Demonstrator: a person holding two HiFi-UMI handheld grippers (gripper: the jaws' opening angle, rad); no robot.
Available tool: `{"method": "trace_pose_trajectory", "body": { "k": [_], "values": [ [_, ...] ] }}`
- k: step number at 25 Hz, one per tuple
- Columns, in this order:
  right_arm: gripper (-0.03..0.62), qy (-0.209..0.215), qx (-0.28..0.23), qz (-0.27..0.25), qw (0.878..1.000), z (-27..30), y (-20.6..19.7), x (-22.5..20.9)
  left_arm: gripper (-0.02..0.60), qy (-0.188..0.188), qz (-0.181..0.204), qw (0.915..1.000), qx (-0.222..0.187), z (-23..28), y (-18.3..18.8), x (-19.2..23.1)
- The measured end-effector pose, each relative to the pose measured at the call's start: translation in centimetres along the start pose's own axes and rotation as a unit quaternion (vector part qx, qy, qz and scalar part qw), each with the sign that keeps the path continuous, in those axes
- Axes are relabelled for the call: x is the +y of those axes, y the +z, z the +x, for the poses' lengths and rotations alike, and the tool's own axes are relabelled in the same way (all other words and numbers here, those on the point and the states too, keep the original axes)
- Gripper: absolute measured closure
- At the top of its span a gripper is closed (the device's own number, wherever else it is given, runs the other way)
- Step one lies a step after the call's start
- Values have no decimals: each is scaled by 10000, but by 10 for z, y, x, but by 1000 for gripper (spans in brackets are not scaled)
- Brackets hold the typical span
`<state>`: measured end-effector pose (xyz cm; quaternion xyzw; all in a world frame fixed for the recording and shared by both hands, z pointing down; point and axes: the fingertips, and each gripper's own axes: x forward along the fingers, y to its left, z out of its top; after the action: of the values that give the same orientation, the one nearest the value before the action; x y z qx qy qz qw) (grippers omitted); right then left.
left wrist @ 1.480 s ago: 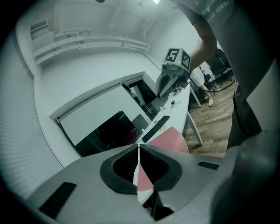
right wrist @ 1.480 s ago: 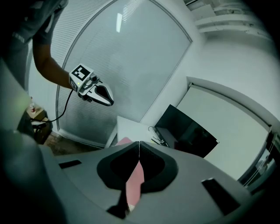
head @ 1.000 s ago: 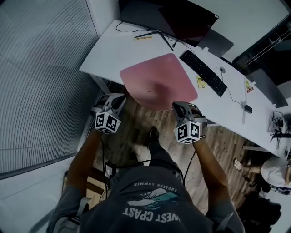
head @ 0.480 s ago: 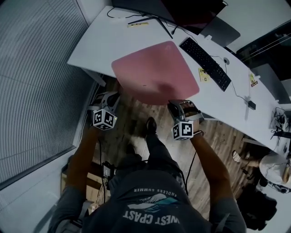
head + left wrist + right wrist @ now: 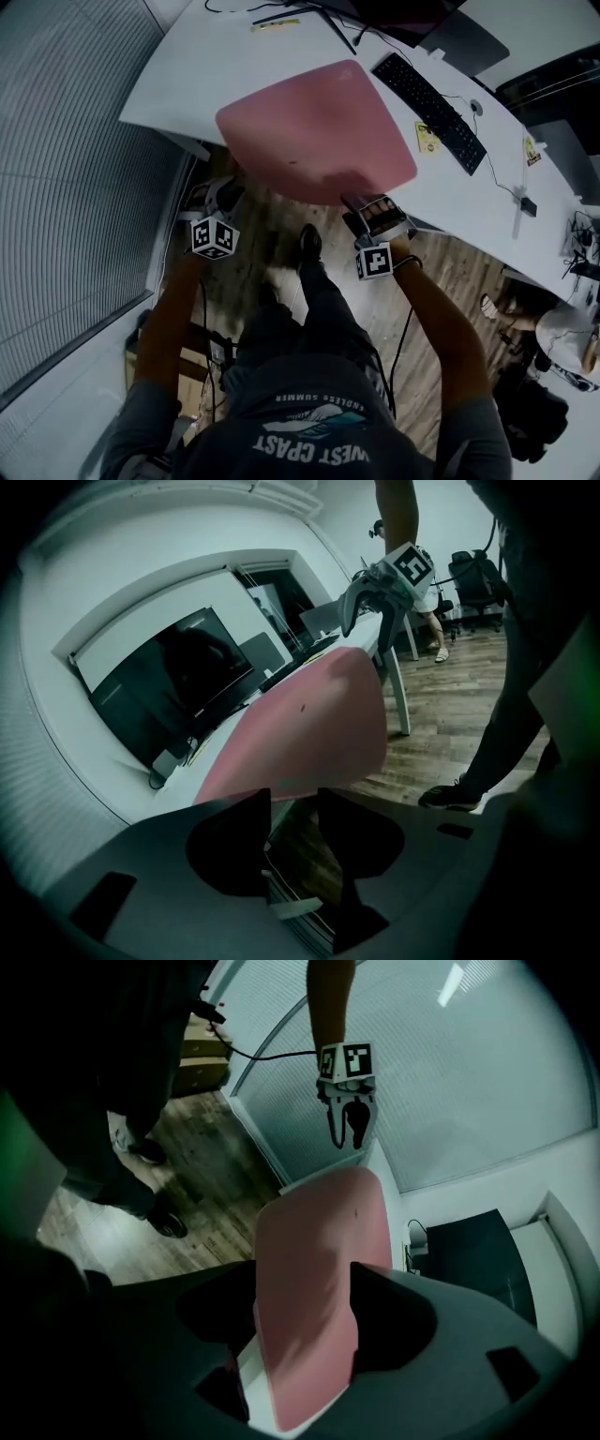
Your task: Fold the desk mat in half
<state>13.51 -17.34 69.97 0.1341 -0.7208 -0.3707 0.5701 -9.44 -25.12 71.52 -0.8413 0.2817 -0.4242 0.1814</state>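
Observation:
A pink desk mat (image 5: 319,131) lies on the white desk (image 5: 187,75), its near edge hanging over the desk front above the floor. My right gripper (image 5: 375,211) is at the mat's near right corner. In the right gripper view the mat (image 5: 319,1241) runs between the wide, opening jaws of that gripper (image 5: 302,1283), and the pads do not press on it. My left gripper (image 5: 225,195) is at the near left corner. Its jaws (image 5: 293,799) are opening with only floor and desk edge between them, and the mat (image 5: 309,714) lies just beyond the tips.
A black keyboard (image 5: 431,112) lies right of the mat, with a dark monitor (image 5: 394,14) and cables behind it. A blind-covered window wall (image 5: 75,141) runs along the left. The person's shoe (image 5: 309,244) stands on the wooden floor below the desk edge.
Both grippers have moved up toward the mat's near edge. The right gripper now has the mat's corner between its jaws, which stand wider than before.

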Motion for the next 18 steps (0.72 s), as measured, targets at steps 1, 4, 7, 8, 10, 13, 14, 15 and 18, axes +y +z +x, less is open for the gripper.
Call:
{"method": "trace_pose_trajectory", "body": {
  "k": [1,4,7,8,10,13,14,15,18],
  "values": [
    [278,-6,4,-120,9999,3,-1,4,419,16,-5,10000,22,3,-2,-2],
    [267,19,63,-432,9990,17,-7,16,376,98,-17,9999,61,13,-9,-4],
    [260,-81,161,-791,9967,29,-13,25,351,145,-17,9999,72,23,-16,-10],
    [258,-119,184,-924,9955,33,-15,27,350,144,-19,9999,78,26,-18,-11],
    [256,-163,189,-1161,9929,39,-18,30,347,140,-31,9998,99,30,-22,-14],
    [260,-253,111,-1340,9906,45,-19,28,345,150,-69,9998,112,36,-26,-17],
    [261,-278,86,-1354,9904,46,-18,26,345,153,-75,9998,113,37,-27,-18],
    [261,-270,70,-1350,9905,46,-19,25,345,157,-77,9998,114,37,-28,-20],
    [335,-88,-43,-1192,9928,44,-21,27,345,173,-93,9997,122,39,-30,-19]
  ]
}}
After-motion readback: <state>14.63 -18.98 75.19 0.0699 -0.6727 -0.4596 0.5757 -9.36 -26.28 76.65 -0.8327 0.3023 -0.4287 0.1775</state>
